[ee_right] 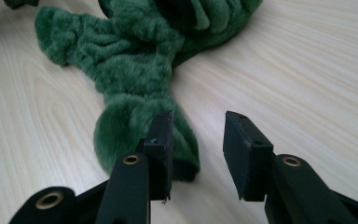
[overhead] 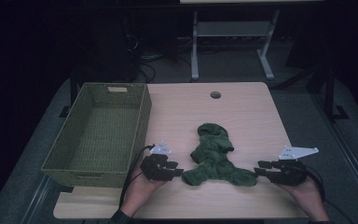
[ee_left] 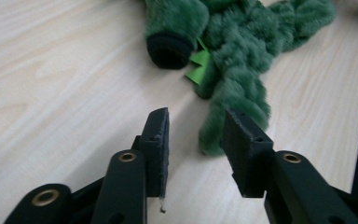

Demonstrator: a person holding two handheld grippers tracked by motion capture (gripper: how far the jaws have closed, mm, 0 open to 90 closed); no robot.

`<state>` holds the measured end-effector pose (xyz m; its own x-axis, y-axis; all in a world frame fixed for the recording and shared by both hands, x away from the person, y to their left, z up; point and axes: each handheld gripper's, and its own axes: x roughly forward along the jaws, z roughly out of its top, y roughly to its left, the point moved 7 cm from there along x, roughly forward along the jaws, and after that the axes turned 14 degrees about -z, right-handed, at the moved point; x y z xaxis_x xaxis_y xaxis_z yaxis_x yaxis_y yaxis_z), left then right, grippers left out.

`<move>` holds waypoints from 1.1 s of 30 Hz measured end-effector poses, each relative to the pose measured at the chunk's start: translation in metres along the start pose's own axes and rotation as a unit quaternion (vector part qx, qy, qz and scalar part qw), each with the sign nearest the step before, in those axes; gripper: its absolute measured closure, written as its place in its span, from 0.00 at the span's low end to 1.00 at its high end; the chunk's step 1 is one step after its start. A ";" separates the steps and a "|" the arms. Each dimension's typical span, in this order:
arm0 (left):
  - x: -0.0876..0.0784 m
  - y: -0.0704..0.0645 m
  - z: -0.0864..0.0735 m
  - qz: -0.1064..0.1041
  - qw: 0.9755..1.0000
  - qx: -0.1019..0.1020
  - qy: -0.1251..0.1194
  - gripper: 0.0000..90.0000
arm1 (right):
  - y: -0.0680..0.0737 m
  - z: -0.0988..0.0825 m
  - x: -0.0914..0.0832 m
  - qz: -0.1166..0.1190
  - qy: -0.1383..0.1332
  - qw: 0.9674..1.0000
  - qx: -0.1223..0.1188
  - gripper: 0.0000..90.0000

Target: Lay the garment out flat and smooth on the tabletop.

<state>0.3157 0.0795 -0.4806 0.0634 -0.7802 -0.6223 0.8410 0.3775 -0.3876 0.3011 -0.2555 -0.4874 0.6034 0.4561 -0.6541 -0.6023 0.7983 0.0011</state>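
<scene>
On either side of the green garment (overhead: pixel 214 156), both claws gape, level.

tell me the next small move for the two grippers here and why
Probably draw both grippers back from the green fuzzy garment. The left gripper and right gripper stand open at its two lower ends, with nothing pinched between their pads, so the cloth lies free on the table beside the woven basket.
</scene>
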 end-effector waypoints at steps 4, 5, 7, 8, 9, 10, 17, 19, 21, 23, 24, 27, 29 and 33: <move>0.009 0.005 0.011 -0.005 1.000 0.005 0.002 0.58 | 0.002 0.010 0.005 0.008 -0.005 1.000 0.004 0.68; 0.011 0.006 0.014 -0.007 1.000 0.007 0.000 0.57 | 0.002 0.014 0.007 0.009 -0.005 1.000 0.005 0.67; 0.016 0.010 0.021 -0.007 1.000 0.011 -0.002 0.55 | 0.004 0.023 0.010 0.011 -0.012 1.000 0.004 0.65; 0.016 0.010 0.021 -0.007 1.000 0.011 -0.002 0.55 | 0.004 0.027 0.011 0.013 -0.013 1.000 0.004 0.65; 0.020 0.011 0.026 -0.007 1.000 0.013 -0.003 0.55 | 0.005 0.031 0.012 0.014 -0.013 1.000 0.003 0.64; 0.020 0.011 0.026 -0.007 1.000 0.013 -0.003 0.54 | 0.005 0.031 0.012 0.014 -0.013 1.000 0.003 0.64; 0.030 0.021 0.039 -0.004 1.000 0.024 -0.001 0.53 | 0.014 0.062 0.023 0.023 -0.030 0.999 -0.003 0.60; 0.034 0.025 0.041 -0.008 1.000 0.026 -0.001 0.52 | 0.016 0.073 0.031 0.025 -0.032 0.999 -0.006 0.59; 0.038 0.027 0.041 -0.012 1.000 0.026 0.000 0.51 | 0.018 0.079 0.035 0.026 -0.039 0.999 -0.008 0.59; 0.040 0.029 0.040 -0.013 1.000 0.028 0.004 0.51 | 0.021 0.083 0.039 0.033 -0.035 0.999 -0.007 0.58; 0.041 0.029 0.040 -0.013 1.000 0.028 0.004 0.51 | 0.023 0.085 0.042 0.033 -0.039 0.999 -0.012 0.57; 0.043 0.030 0.041 -0.017 1.000 0.027 0.002 0.51 | 0.027 0.088 0.045 0.036 -0.036 0.999 -0.013 0.57; 0.046 0.032 0.041 -0.022 0.999 0.029 0.003 0.52 | 0.032 0.091 0.051 0.038 -0.031 0.999 -0.019 0.57; 0.050 0.032 0.041 -0.027 0.999 0.033 0.008 0.62 | 0.033 0.091 0.058 0.033 -0.023 0.999 -0.023 0.58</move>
<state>0.3681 0.0318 -0.4963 0.0095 -0.7905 -0.6125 0.8767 0.3011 -0.3751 0.3634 -0.1667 -0.4565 0.5842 0.5260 -0.6181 -0.6647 0.7471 0.0076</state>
